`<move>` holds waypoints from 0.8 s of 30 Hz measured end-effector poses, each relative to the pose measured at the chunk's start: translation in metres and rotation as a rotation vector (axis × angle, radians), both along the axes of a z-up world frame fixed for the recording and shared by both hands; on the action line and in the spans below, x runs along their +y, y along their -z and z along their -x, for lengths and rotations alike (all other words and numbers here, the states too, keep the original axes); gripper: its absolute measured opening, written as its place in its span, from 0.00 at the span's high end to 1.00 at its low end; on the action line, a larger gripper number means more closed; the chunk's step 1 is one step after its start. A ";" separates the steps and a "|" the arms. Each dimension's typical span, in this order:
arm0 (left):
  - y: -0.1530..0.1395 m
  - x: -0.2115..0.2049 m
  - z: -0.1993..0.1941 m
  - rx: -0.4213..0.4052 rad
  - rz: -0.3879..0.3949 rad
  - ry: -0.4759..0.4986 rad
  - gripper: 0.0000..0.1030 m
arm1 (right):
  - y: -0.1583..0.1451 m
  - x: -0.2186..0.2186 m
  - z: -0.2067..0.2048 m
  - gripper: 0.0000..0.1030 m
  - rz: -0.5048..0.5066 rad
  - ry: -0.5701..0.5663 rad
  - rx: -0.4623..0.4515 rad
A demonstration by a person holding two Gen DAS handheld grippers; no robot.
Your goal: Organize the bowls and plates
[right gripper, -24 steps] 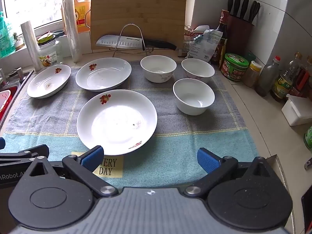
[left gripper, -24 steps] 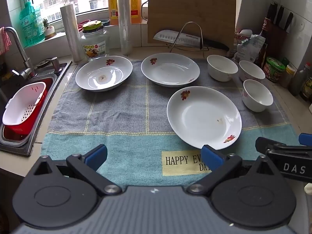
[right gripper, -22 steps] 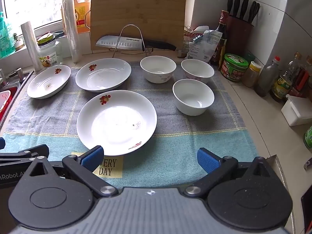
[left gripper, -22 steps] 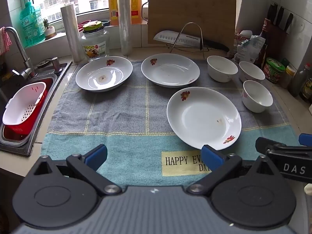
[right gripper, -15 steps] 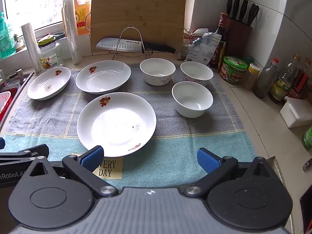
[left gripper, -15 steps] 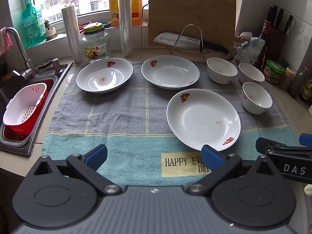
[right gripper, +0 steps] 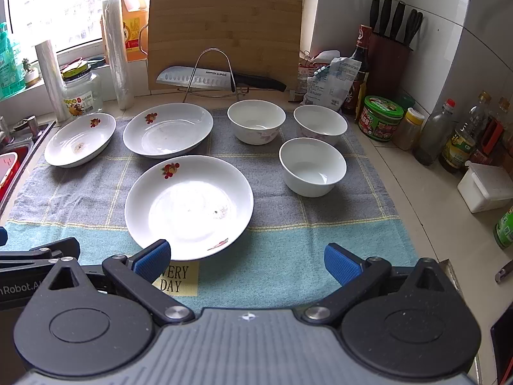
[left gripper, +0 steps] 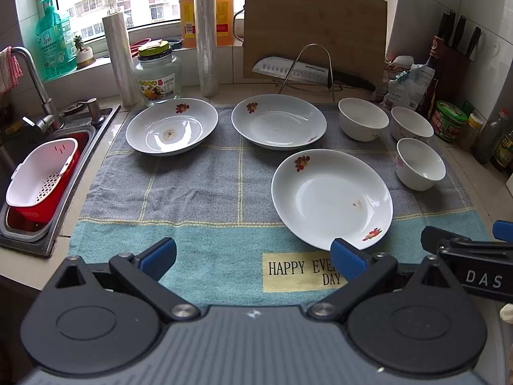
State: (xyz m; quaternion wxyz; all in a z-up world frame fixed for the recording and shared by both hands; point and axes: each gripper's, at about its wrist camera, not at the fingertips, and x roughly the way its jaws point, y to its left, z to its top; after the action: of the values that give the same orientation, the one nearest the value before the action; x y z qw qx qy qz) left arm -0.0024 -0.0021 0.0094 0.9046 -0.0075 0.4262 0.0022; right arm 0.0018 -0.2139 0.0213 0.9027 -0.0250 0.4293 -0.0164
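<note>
Both grippers' fingers (left gripper: 253, 255) (right gripper: 247, 258) apart, empty, above towel (left gripper: 205, 192) w/ 3 plates (left gripper: 332, 197), 3 bowls (right gripper: 312, 166)

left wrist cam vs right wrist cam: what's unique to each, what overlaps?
Left wrist only: the faucet and the white colander resting in the sink.

Right wrist only: the white lidded box and the bottles along the right wall.

Both: three plates and three bowls on the towel, the cutting board and the knife. Each camera shows its own tongs, left and right, open and empty.
</note>
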 end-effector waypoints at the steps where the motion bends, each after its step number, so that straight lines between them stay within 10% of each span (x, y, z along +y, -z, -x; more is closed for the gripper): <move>1: 0.000 0.000 0.000 0.000 0.001 0.000 0.02 | 0.000 0.000 0.000 0.00 0.000 0.000 -0.001; 24: -0.005 -0.004 -0.001 -0.006 -0.001 -0.005 0.02 | -0.001 -0.003 0.000 0.00 0.003 -0.002 -0.010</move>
State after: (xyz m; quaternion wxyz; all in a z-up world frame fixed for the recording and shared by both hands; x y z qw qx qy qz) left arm -0.0018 -0.0064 0.0147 0.9058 -0.0083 0.4235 0.0047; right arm 0.0021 -0.2164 0.0228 0.9047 -0.0266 0.4248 -0.0165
